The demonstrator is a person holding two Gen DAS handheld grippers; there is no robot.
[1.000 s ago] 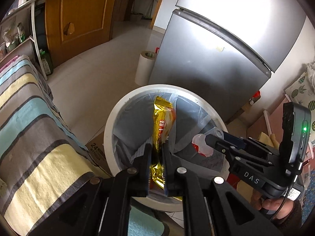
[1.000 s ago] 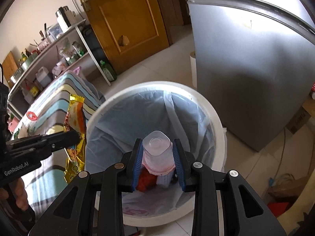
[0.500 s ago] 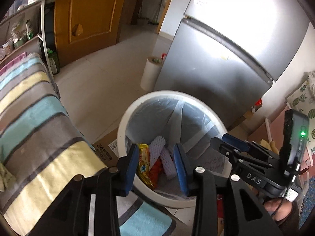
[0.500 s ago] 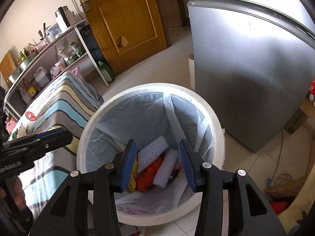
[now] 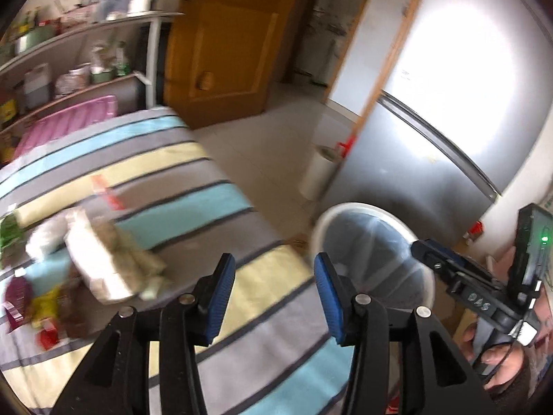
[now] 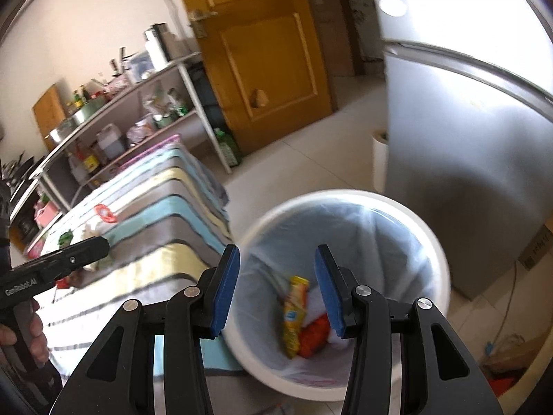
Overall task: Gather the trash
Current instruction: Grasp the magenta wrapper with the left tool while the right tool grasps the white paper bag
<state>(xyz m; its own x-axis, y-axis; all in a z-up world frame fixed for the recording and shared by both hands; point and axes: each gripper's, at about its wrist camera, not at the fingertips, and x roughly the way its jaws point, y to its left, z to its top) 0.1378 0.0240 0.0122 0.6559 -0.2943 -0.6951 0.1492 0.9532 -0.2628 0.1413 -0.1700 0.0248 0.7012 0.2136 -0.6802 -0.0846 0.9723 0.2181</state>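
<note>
Left gripper point(image 5: 274, 297): I have it spread wide with nothing between its blue pads point(image 5: 221, 295); it points over the striped tabletop cloth point(image 5: 193, 207), near the edge that meets the bin.
Right gripper point(image 6: 274, 288): I see it spread as well, holding nothing, hanging above the bin's near rim and looking down into it.
Trash bin point(image 6: 432, 238): white and round, lined with a pale plastic bag point(image 6: 345, 235); it stands on the floor just beside the tabletop edge, in front of the silver fridge point(image 6: 466, 145).
Trash in the bin: a yellow snack wrapper point(image 6: 294, 314) stands on end at the bottom, touching an orange-red piece point(image 6: 312, 337); something white lies behind them, partly hidden by my right gripper's pad.
Trash on the tabletop: a blurred heap point(image 5: 100, 256) sits at the left in my left view, pale crumpled wrappers with red and yellow bits point(image 5: 38, 314) below; too smeared for me to name items.
Other: a red-and-white piece point(image 6: 105, 212) lies farther back on the cloth; a wooden door point(image 6: 262, 52) and a loaded shelf rack point(image 6: 138, 110) stand behind.
</note>
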